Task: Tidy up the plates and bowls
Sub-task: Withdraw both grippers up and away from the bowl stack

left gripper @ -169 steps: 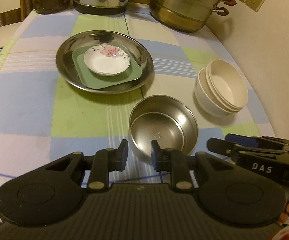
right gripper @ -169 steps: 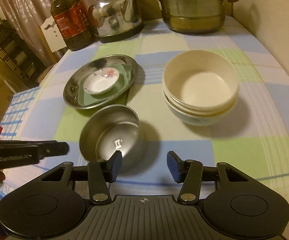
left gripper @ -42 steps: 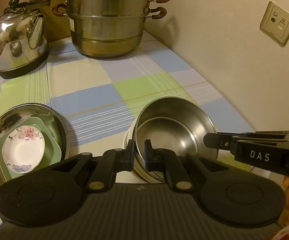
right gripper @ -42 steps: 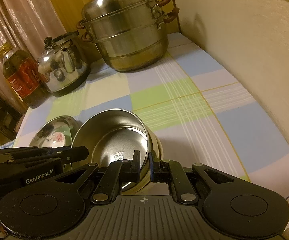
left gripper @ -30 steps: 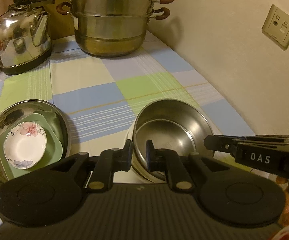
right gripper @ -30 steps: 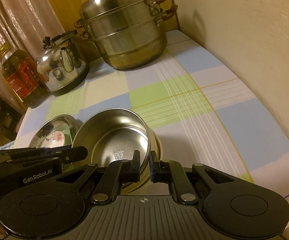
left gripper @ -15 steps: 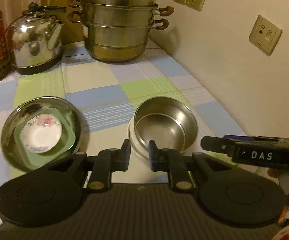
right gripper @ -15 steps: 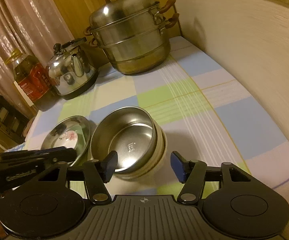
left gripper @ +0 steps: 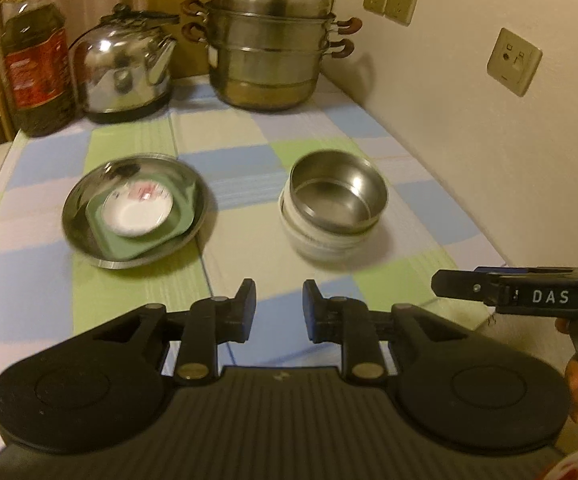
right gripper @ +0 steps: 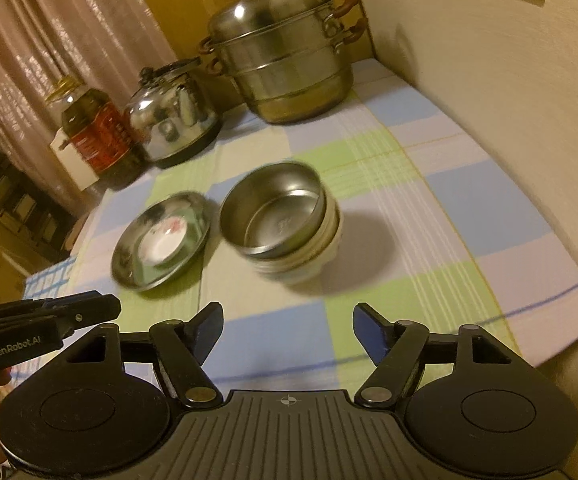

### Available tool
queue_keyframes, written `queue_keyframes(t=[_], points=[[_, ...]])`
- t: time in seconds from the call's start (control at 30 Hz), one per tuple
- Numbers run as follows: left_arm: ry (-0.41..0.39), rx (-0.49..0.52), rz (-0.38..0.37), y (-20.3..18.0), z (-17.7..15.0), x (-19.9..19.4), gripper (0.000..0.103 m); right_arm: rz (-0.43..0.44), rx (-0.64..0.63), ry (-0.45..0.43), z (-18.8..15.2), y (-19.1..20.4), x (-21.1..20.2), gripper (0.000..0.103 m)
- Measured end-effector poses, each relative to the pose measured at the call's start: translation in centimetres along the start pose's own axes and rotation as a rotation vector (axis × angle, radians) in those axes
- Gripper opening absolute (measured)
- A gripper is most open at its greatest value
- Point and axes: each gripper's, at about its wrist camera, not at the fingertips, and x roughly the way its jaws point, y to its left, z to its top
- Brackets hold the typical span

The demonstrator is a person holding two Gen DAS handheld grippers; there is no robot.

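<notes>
Black plastic tongs (left gripper: pixel 279 310), ribbed base, brass screws, blue pads (right gripper: pixel 371 336), white "DAS" & "GenRobot.AI" lettering

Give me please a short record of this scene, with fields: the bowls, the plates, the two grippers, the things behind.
bowls: steel bowl nested in the stacked white bowls
plates: flowered saucer on green square plate, both in steel dish
left gripper: fingers opening, nothing between
right gripper: fingers opening wide, nothing between
behind: steamer pot, kettle, oil bottle
</notes>
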Motion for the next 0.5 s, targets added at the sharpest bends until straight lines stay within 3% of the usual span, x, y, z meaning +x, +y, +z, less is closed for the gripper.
queue_keyframes(t=[0.5], points=[[0.048, -0.091, 0.066, -1.3, -6.3, -3.3, 0.022, 0.025, -0.092, 0.083, -6.1, 0.6, -2.5, 0.073]])
